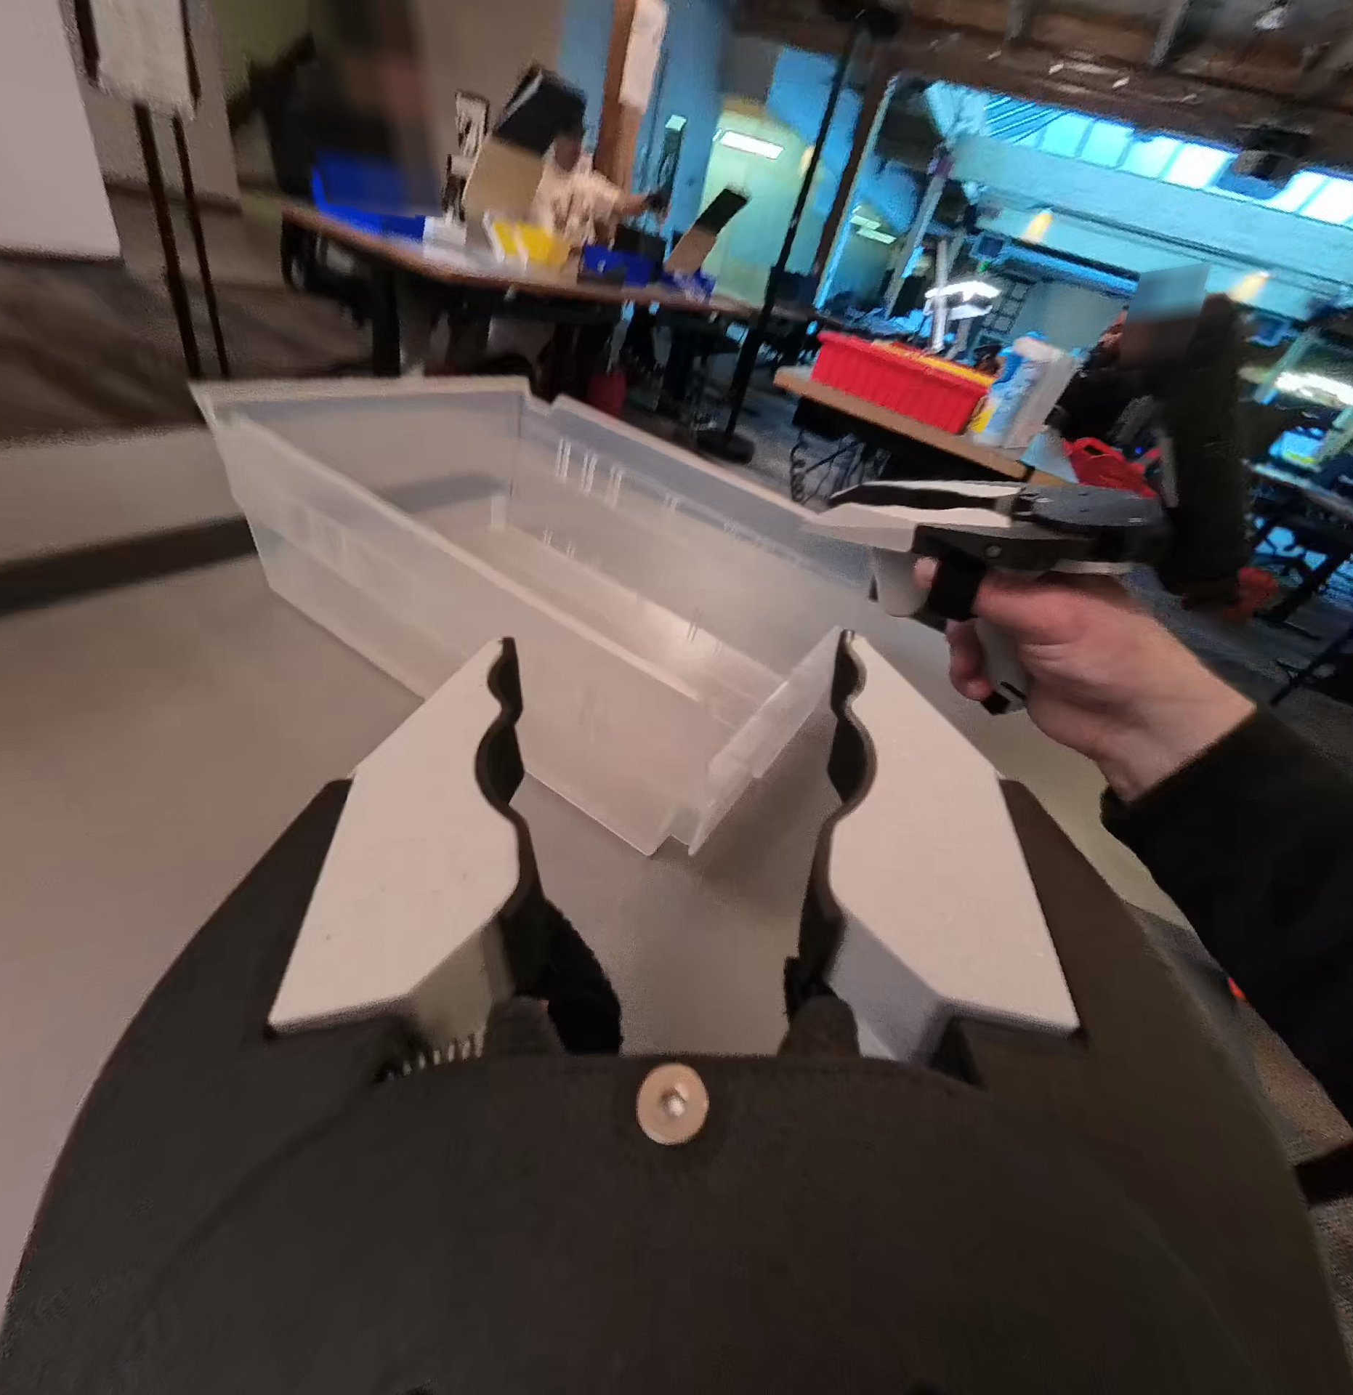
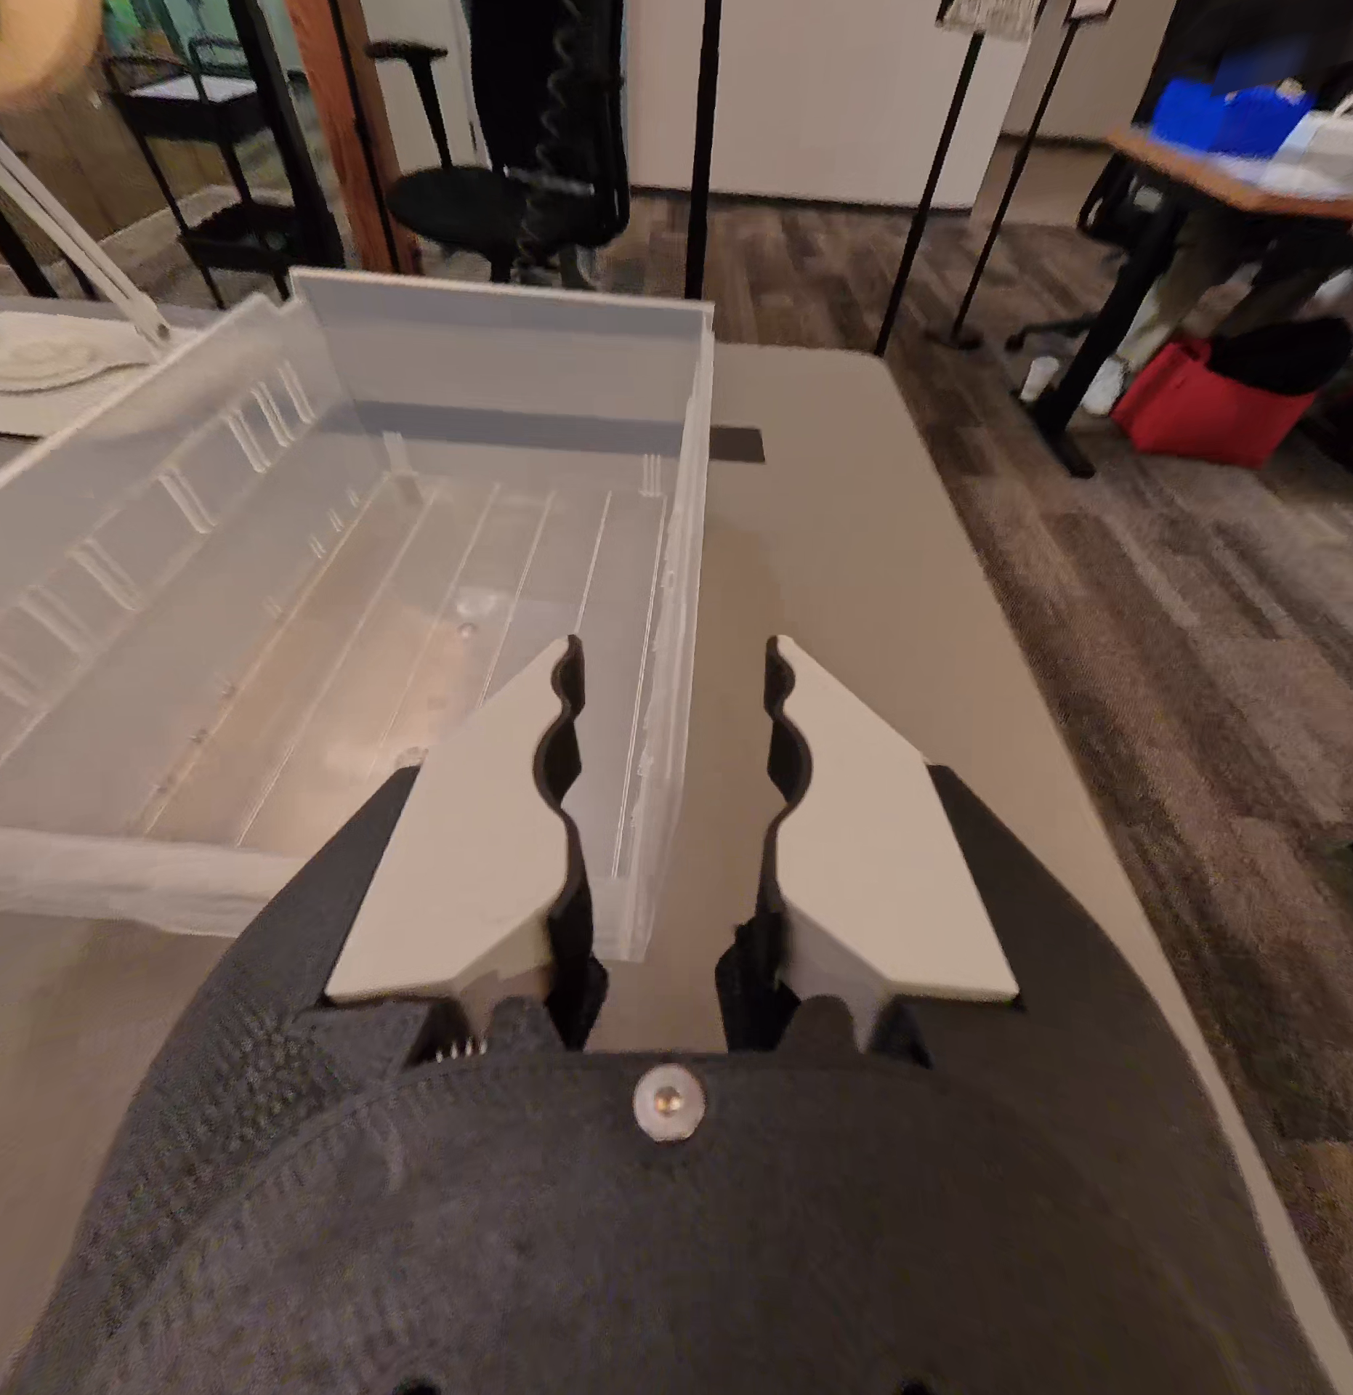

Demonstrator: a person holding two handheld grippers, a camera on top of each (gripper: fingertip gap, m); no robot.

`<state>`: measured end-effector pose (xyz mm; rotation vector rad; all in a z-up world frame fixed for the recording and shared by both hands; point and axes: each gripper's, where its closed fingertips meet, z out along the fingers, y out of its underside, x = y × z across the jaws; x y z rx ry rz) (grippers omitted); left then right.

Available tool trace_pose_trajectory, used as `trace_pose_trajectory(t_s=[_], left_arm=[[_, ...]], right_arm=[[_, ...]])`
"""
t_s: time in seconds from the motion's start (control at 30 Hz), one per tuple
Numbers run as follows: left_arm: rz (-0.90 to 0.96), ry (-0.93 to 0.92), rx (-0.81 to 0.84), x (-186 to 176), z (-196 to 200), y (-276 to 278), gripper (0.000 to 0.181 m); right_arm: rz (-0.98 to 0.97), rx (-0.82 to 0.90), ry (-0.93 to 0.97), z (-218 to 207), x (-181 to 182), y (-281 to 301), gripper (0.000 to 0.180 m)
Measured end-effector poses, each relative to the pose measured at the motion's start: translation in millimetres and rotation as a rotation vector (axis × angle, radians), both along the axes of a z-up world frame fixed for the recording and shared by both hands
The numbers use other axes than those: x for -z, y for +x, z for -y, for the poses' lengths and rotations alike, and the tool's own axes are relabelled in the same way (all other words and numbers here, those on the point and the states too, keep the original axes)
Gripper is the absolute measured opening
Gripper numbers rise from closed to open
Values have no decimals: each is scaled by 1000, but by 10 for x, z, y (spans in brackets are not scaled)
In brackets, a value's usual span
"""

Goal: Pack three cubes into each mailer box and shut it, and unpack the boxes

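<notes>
Two tongs, both spread and holding nothing: left tongs (image 1: pixel 673 664) hover before the clear plastic bin (image 1: pixel 462 528); right tongs (image 2: pixel 673 664) straddle its right wall above the grey worktop (image 2: pixel 824 528). No mailer boxes or cubes visible.

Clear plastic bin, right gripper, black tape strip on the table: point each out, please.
Clear plastic bin (image 2: pixel 507 362): right wrist view, far end wall.
Right gripper (image 2: pixel 673 649): right wrist view, midway between its open fingertips.
Black tape strip (image 2: pixel 736 444): right wrist view, its middle.
</notes>
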<state>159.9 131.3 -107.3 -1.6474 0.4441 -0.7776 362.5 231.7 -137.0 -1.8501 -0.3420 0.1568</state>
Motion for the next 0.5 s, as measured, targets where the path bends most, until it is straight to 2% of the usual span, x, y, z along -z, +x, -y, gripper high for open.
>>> trace_pose_trajectory(t_s=[0.13, 0.2, 0.3, 0.4, 0.5], left_arm=[[-201, 270, 30, -560, 567, -633, 77], [-322, 351, 2, -732, 787, -1112, 74], [-486, 405, -92, -902, 981, -1977, 70], [-667, 387, -201, -966, 1131, -2907, 62], [-816, 344, -331, -1035, 1284, -3776, 56]], right_arm=[[68, 11, 145, 316, -399, -69, 45], [105, -58, 214, 522, -591, -349, 41], [127, -278, 227, 844, -680, -1069, 38], [190, -582, 159, 1227, -486, -1936, 34], [251, -779, 152, 1540, -325, -2668, 33]])
